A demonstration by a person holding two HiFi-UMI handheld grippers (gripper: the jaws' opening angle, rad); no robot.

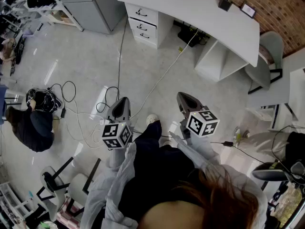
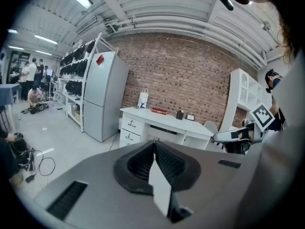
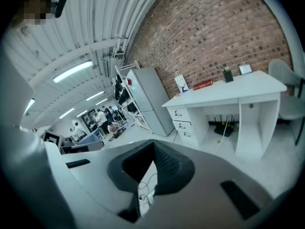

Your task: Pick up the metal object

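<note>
over glossy pale floor (image 1: 95, 56), the grey left gripper (image 1: 123, 101) and right gripper (image 1: 183, 97) are clenched, empty.

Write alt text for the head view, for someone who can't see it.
From above, a person holds the left gripper and the right gripper, each bearing a marker cube, out over a pale floor, neither holding anything. Ahead stands a white desk with drawers; cables trail across the floor.

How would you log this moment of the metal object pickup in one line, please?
stage: before pickup | left gripper: shut, empty | right gripper: shut, empty | metal object: not in view | ahead: white desk
</note>
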